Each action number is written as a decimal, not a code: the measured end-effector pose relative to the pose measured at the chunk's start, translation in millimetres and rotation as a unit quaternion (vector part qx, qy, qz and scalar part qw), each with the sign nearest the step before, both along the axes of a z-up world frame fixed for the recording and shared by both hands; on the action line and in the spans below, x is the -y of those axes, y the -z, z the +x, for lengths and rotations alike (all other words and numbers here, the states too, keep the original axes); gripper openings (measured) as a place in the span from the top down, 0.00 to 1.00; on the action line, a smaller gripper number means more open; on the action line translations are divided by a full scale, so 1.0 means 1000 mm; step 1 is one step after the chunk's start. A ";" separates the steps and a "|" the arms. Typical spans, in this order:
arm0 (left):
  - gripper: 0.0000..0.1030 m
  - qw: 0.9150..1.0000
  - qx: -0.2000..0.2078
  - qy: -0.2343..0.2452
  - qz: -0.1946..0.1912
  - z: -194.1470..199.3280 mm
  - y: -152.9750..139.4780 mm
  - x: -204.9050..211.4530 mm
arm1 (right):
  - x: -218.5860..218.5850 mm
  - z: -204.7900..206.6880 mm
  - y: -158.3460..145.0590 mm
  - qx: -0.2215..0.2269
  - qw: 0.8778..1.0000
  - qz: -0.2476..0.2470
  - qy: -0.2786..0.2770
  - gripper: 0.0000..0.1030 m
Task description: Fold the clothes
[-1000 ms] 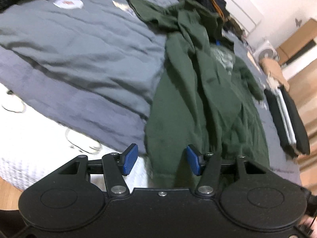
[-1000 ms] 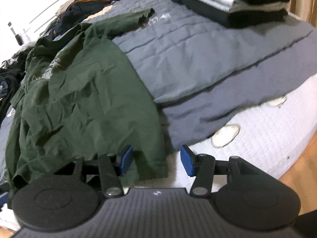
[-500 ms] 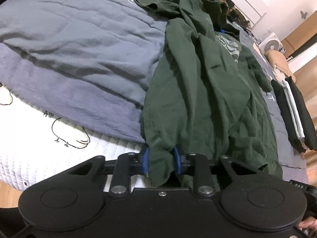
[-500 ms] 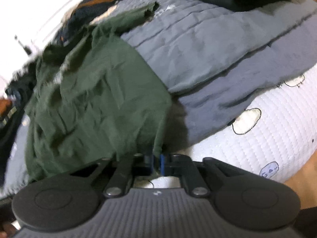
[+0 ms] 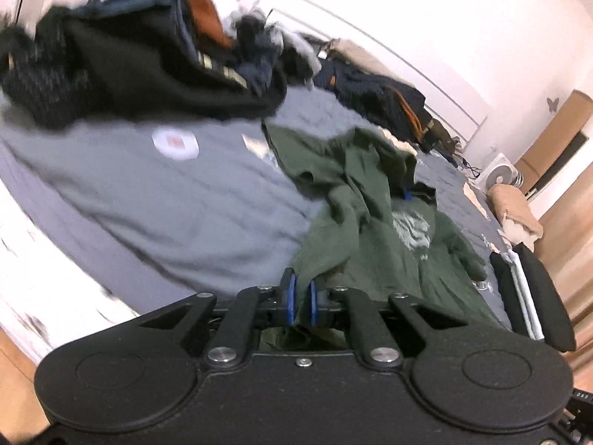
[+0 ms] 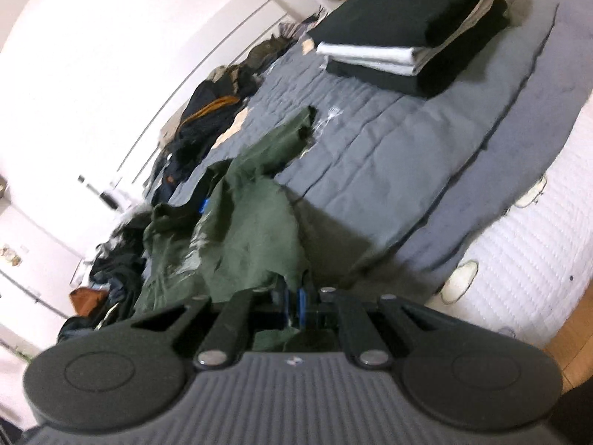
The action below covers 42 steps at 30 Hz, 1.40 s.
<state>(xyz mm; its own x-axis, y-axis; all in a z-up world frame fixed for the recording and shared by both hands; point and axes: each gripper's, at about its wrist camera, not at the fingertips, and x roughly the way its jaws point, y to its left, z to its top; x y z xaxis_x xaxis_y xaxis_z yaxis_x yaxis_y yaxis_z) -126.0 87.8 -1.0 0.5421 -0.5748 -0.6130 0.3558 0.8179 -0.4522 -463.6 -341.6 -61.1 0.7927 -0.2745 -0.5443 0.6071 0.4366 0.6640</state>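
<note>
The left tool (image 5: 301,298) and the right tool (image 6: 294,302) each pinch the bottom edge of the green T-shirt (image 5: 374,230), which lies crumpled on the bed (image 6: 389,141). This looks like the spreading step. Next, pull it flat.

- The bed (image 6: 519,252) carried a grey blanket (image 6: 389,155) over a white quilted cover.
- A green shirt (image 5: 370,230) lay crumpled on the blanket.
- A folded stack (image 6: 407,33) sat near one far corner.
- Dark clothes (image 5: 129,66) were heaped along the far edge.
</note>
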 end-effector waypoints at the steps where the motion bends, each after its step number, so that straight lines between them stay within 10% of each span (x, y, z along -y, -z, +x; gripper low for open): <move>1: 0.92 1.000 0.000 0.012 0.025 0.000 -0.003 0.002 | -0.003 0.003 -0.001 -0.018 1.000 -0.003 -0.013 0.96; 5: 0.92 0.988 -0.020 0.069 0.137 0.002 0.004 0.022 | -0.014 0.021 0.007 -0.118 0.991 -0.033 -0.057 0.95; 13: 0.80 0.979 -0.015 0.036 0.202 -0.002 0.014 0.015 | -0.024 0.026 -0.005 -0.217 0.967 -0.133 -0.030 0.88; 21: 0.57 0.990 0.016 0.074 0.123 -0.010 0.002 0.031 | -0.016 0.020 -0.012 -0.127 0.983 -0.128 -0.021 0.68; 30: 0.54 0.982 -0.011 0.162 0.101 -0.029 0.044 0.107 | -0.039 0.084 0.018 -0.166 0.970 -0.133 -0.121 0.66; 37: 0.54 0.985 -0.032 0.096 0.143 -0.006 0.079 0.093 | -0.020 0.078 0.034 -0.248 0.959 -0.123 -0.066 0.66; 42: 0.54 0.991 -0.035 0.019 0.131 0.010 0.072 0.070 | -0.009 0.067 0.025 -0.220 0.968 -0.112 -0.032 0.66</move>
